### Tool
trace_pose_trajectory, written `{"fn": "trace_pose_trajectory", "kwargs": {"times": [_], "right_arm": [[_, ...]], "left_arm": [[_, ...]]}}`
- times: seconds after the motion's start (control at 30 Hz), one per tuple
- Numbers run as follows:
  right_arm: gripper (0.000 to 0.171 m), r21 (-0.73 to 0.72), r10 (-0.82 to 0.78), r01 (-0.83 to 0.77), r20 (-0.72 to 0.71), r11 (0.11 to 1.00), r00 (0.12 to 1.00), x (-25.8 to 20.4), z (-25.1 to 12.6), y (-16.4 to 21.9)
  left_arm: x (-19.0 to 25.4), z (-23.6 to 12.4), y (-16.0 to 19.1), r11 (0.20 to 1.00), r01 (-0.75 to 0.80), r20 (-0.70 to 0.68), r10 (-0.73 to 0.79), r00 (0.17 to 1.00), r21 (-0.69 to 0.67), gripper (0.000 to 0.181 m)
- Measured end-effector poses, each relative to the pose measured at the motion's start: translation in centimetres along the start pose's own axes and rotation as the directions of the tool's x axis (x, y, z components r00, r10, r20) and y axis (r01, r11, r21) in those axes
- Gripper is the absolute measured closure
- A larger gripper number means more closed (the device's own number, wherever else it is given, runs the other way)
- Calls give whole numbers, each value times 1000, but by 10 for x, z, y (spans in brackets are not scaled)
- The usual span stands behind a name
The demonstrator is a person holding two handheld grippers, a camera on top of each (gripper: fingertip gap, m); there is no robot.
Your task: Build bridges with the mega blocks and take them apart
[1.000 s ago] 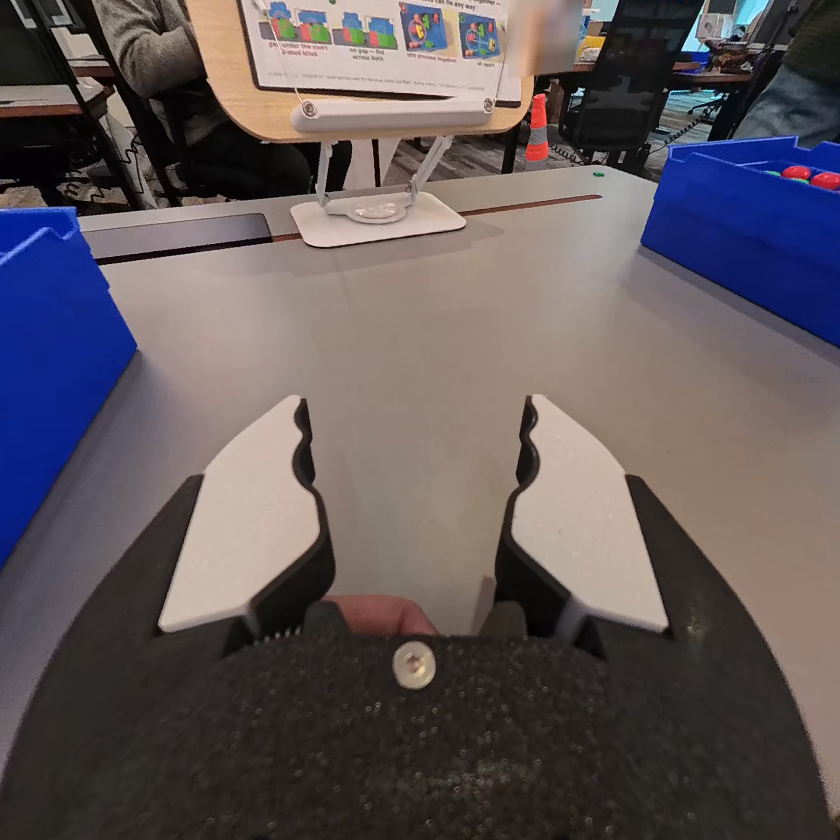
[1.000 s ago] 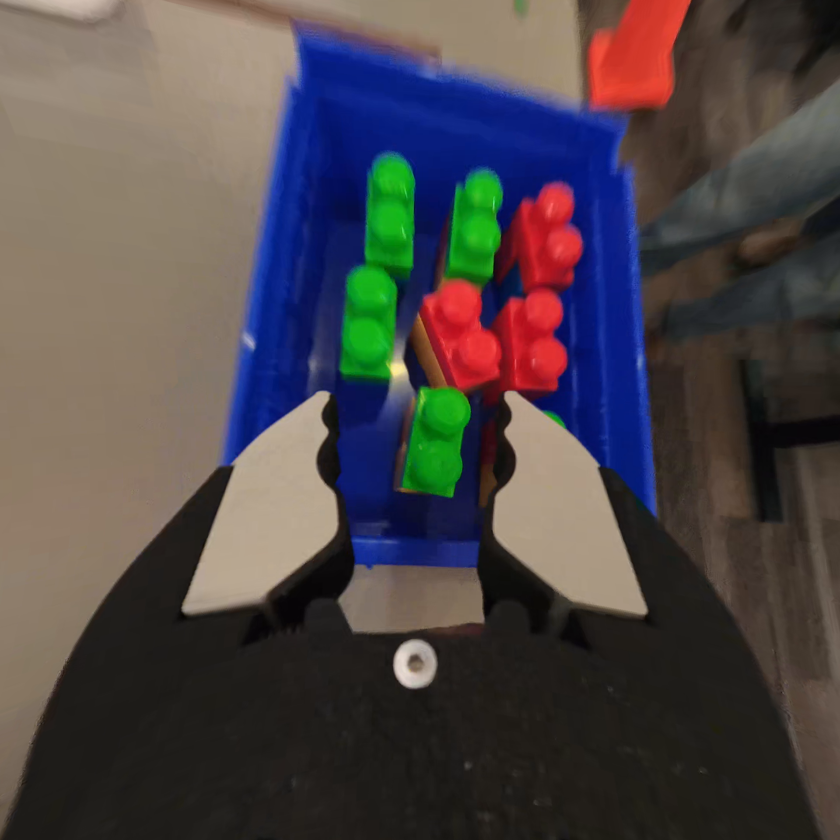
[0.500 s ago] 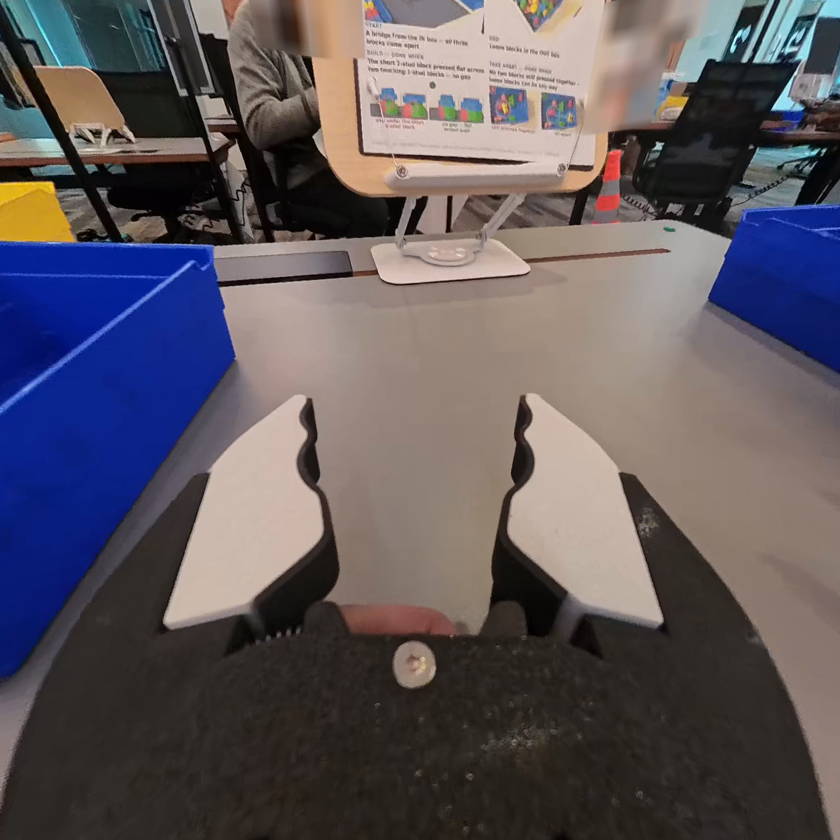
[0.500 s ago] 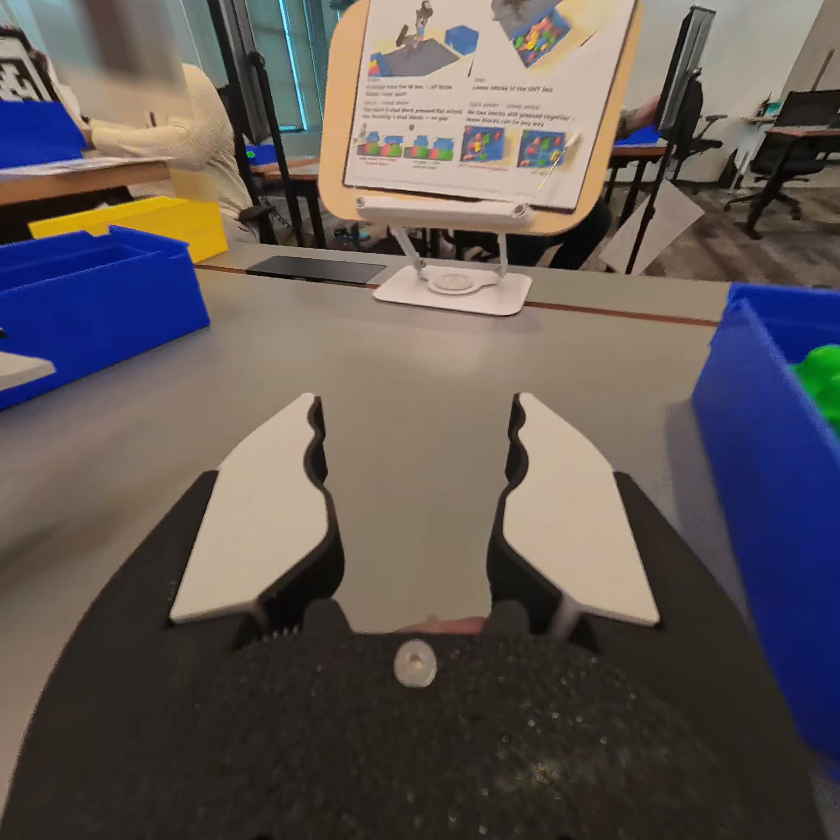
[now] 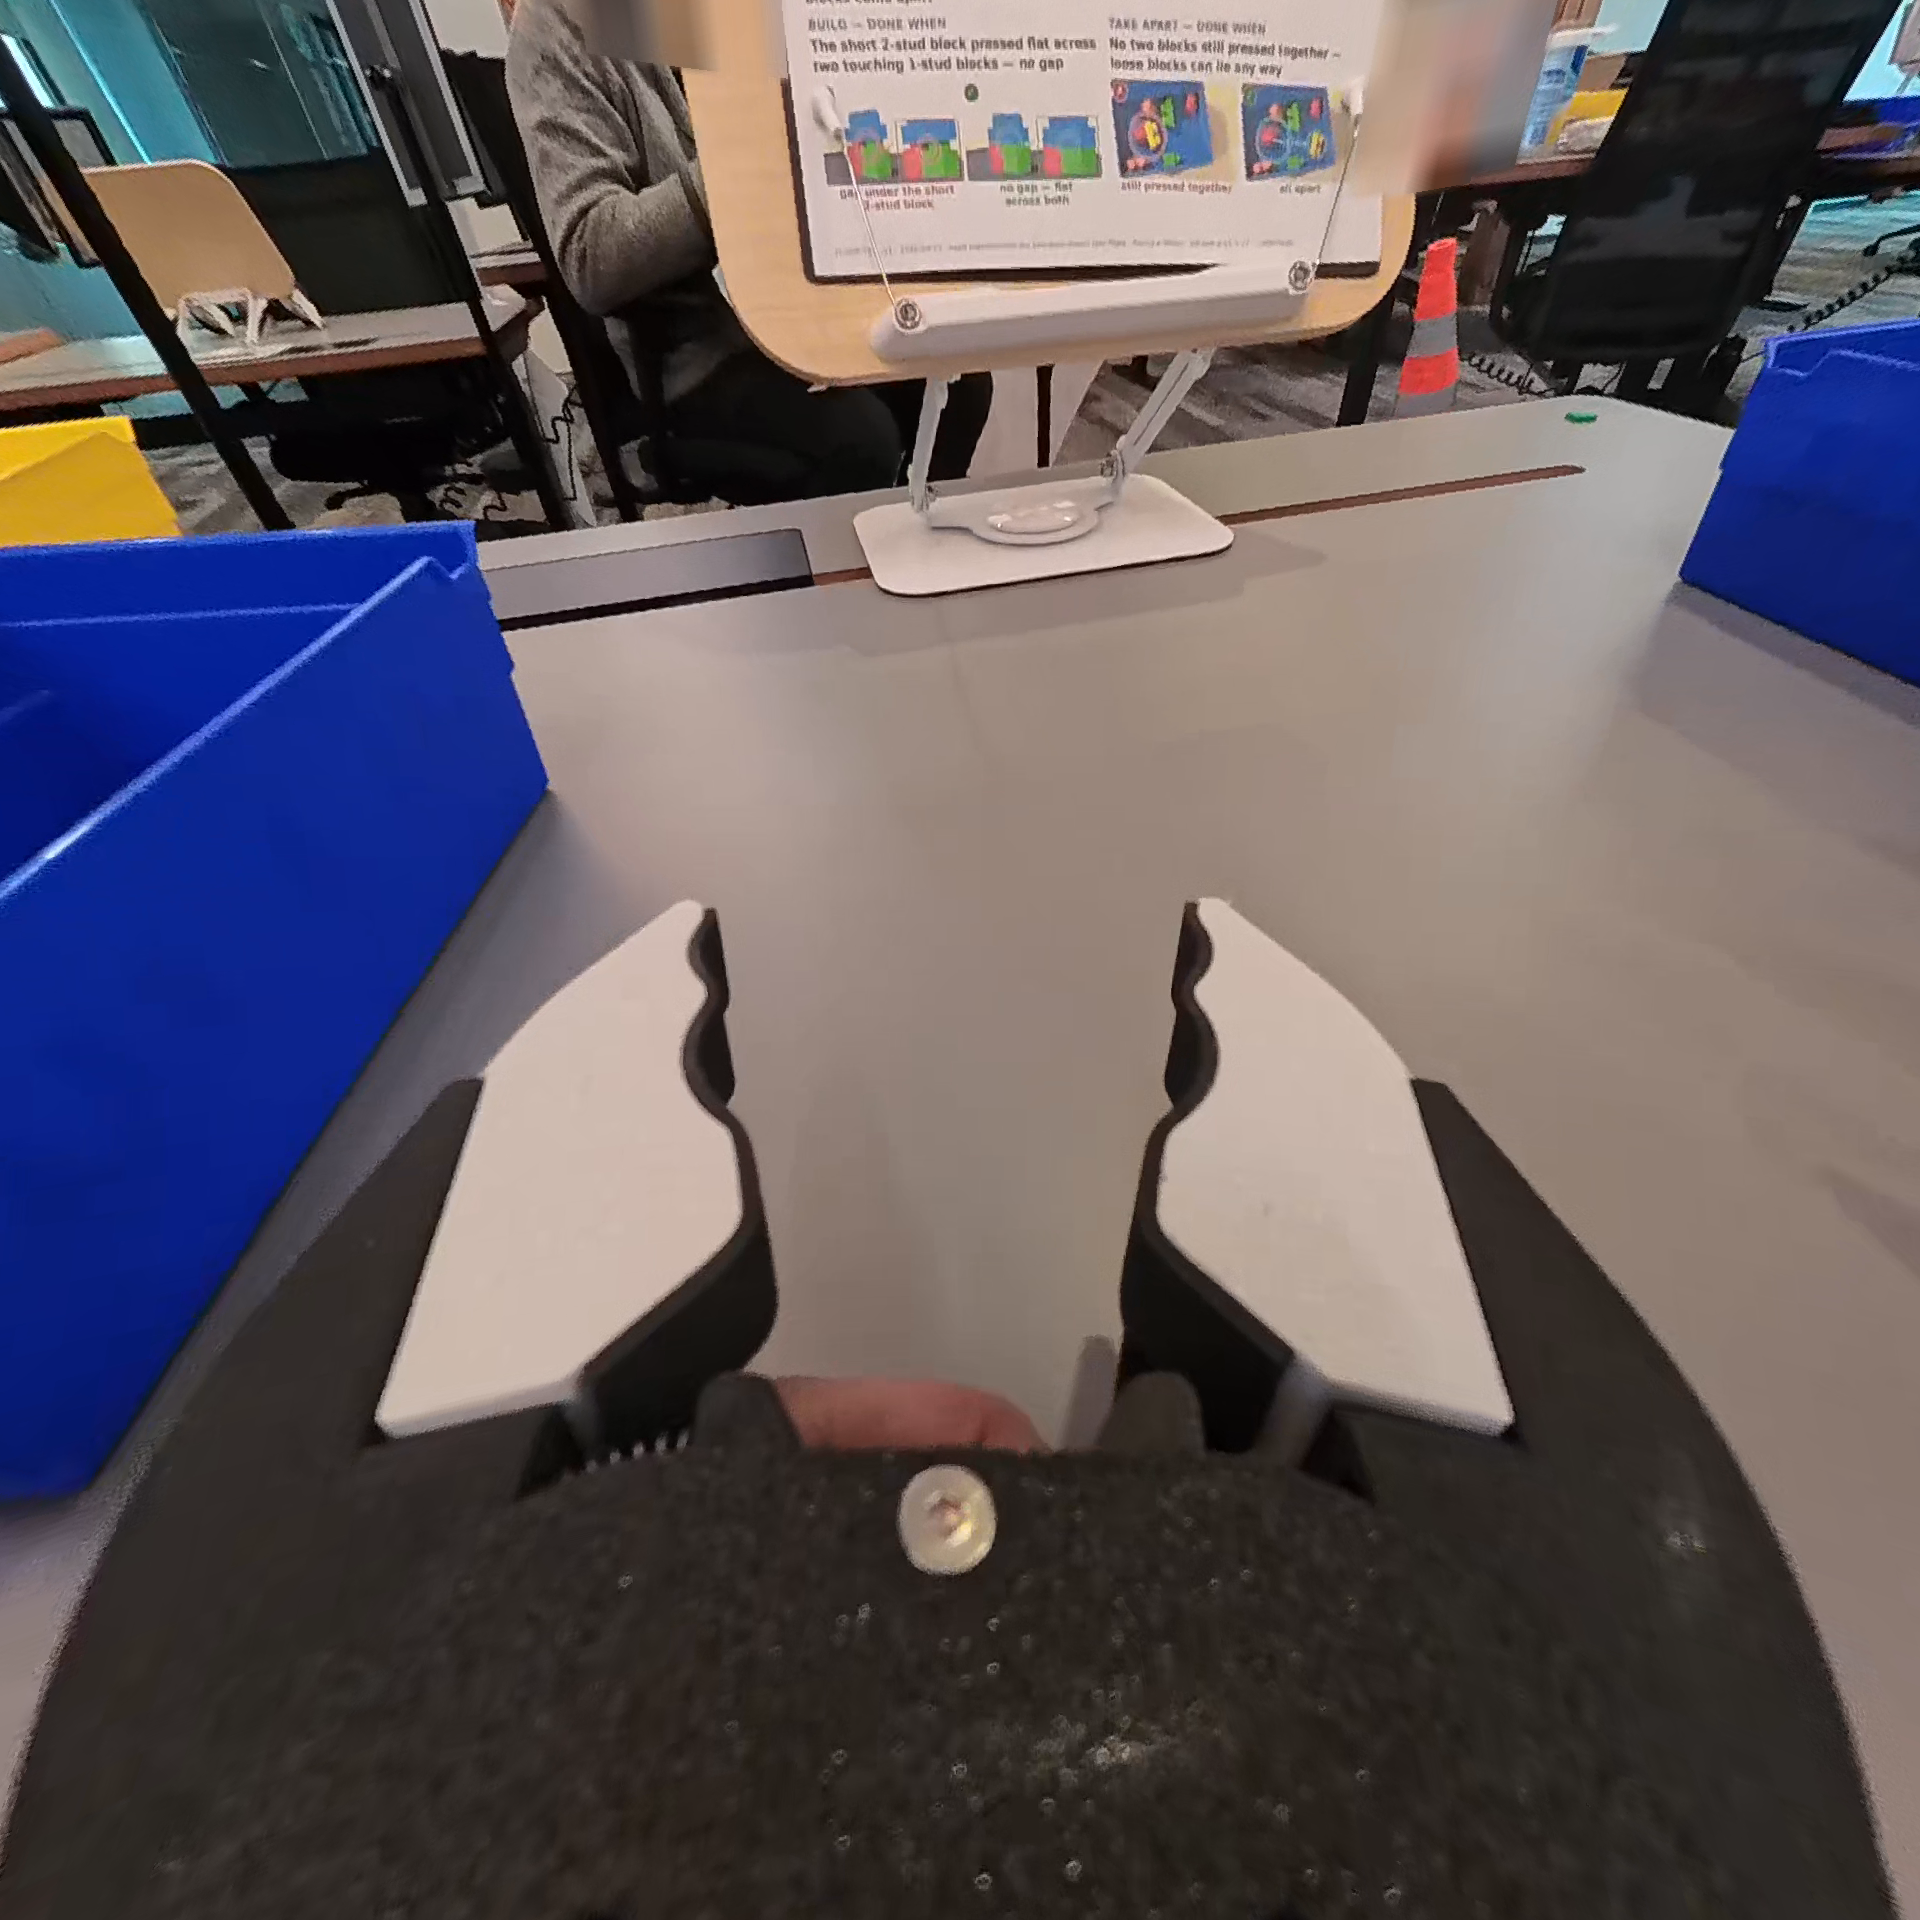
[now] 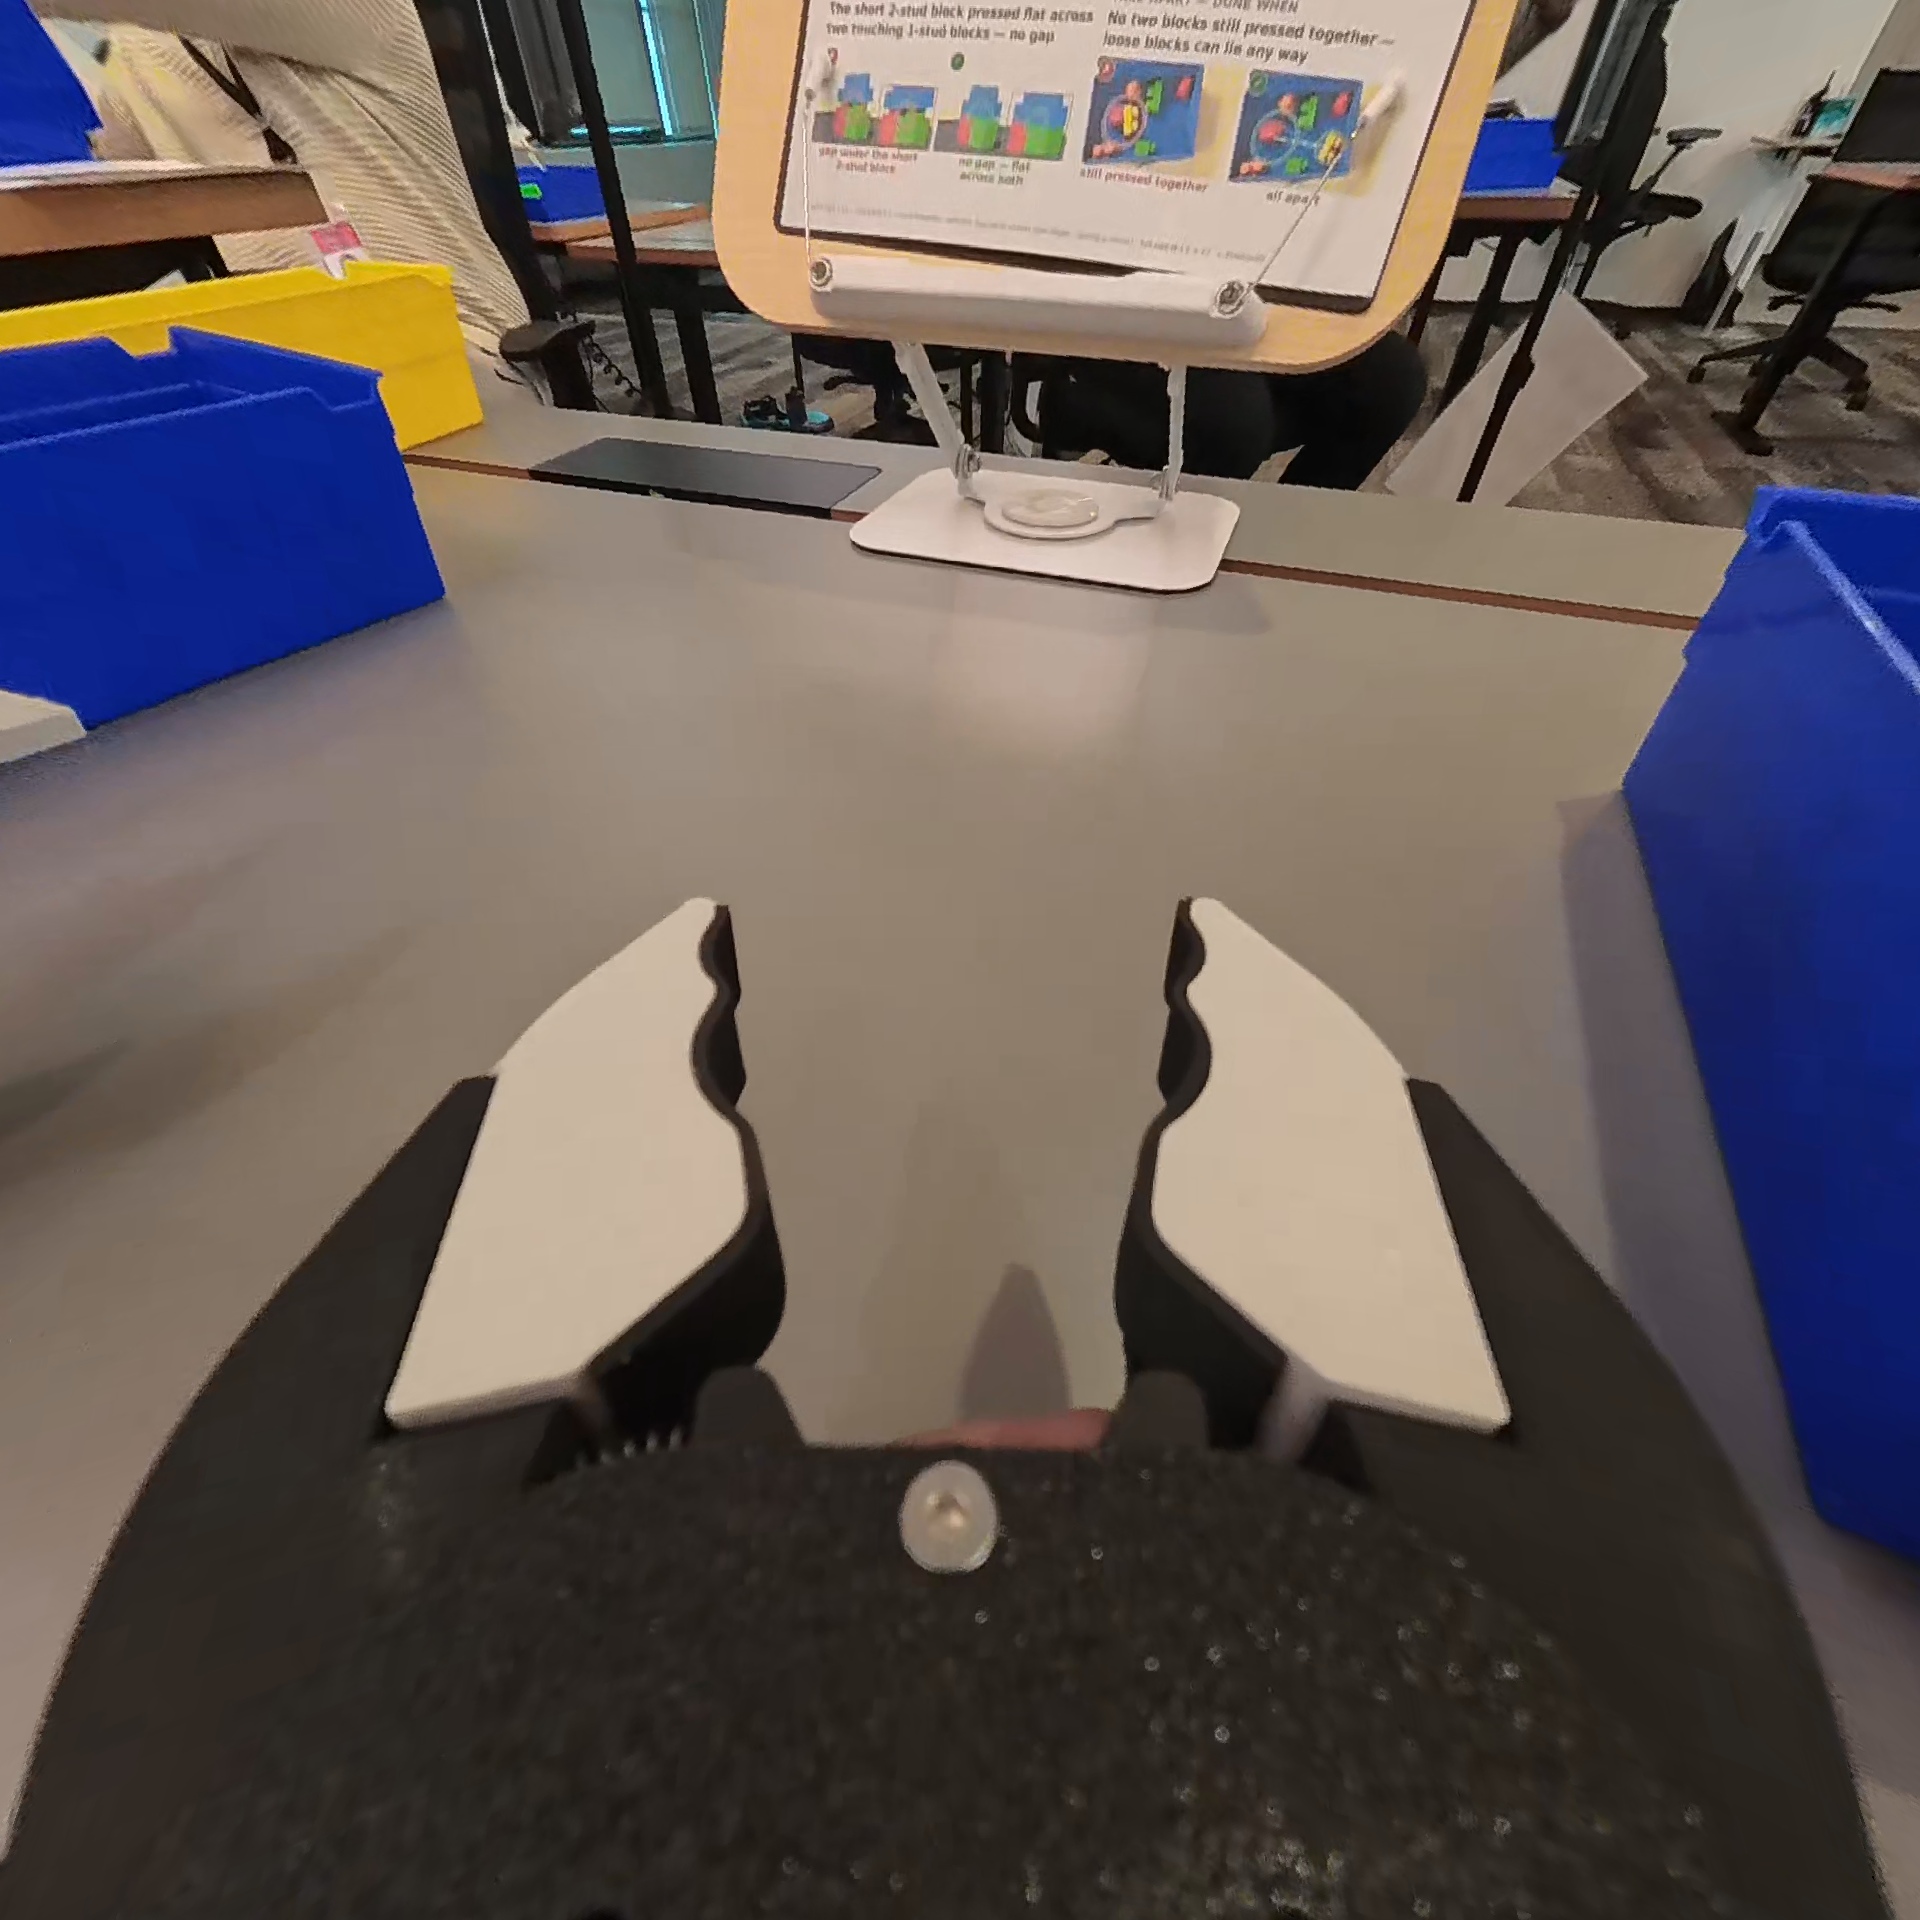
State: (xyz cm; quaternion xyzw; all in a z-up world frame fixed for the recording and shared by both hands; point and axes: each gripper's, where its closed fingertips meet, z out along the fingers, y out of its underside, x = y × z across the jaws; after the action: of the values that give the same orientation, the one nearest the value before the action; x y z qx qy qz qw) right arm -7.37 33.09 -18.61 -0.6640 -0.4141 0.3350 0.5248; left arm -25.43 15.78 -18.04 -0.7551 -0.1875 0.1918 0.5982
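Left wrist view and right wrist view: both tools held over bare grey table, nothing gripped.

The left tool [image 5: 951, 925] has its fingers spread apart, a blue bin [image 5: 239, 831] just to its left. The right tool [image 6: 951, 925] is likewise spread, a second blue bin [image 6: 1808, 935] at its right; no mega blocks show. A stand with an instruction sheet [image 6: 1049, 260] sits at the table's [image 6: 935, 748] far edge.

Grey laminate tabletop [image 5: 1039, 779]; behind it wood-topped office desks [image 5: 260, 358], black swivel chair [image 6: 1829, 260], dark patterned carpet [image 6: 1662, 436], teal-lit glass partition [image 5: 260, 73].
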Motion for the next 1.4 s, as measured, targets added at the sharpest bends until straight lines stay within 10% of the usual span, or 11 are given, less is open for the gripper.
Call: {"fn": "trace_pose_trajectory", "kwargs": {"times": [1.4], "right_arm": [[97, -48, -5, 6, 24, 999, 1000, -3, 4, 9]], "left_arm": [[-2, 3, 8, 999, -18, -10, 17, 1000, -35, 103]]}}
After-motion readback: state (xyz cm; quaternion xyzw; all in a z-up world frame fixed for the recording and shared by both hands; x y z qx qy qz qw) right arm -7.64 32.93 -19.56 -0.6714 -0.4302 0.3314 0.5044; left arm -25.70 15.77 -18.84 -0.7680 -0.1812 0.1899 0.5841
